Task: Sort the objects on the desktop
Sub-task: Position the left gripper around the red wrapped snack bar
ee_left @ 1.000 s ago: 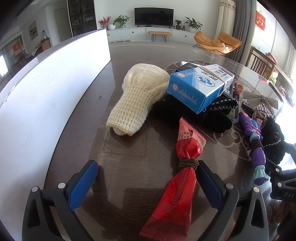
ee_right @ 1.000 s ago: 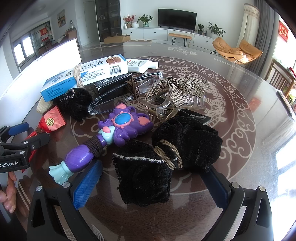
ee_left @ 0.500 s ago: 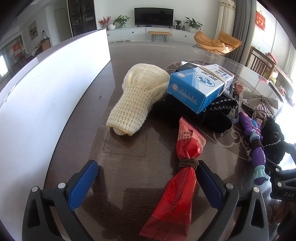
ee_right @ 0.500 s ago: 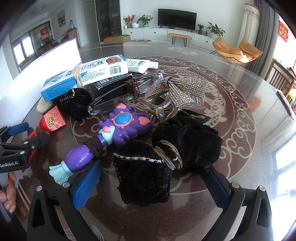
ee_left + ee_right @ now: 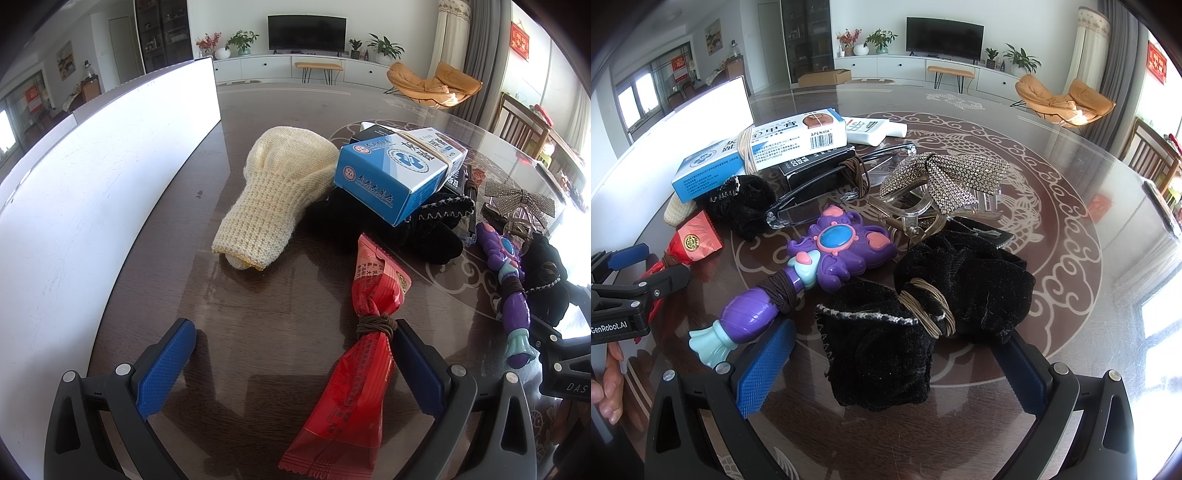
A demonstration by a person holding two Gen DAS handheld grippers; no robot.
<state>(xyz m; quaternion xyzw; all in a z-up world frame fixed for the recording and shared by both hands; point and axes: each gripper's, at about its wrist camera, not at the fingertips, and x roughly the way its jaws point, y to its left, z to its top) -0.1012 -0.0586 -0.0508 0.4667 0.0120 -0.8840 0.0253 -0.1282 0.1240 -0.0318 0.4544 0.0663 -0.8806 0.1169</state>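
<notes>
Two objects between spread hand-held grippers.

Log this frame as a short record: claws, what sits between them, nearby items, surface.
left claw: open, low over table, holding nothing
between left claw fingers: red snack packet tied with a brown hair tie, against the right finger
right claw: open, holding nothing
between right claw fingers: black velvet cloth bound with a tan hair tie
nearby: purple toy wand, rhinestone bow hair clip, glasses, blue medicine box, cream knit sock
surface: dark glossy table with white ornamental pattern
</notes>
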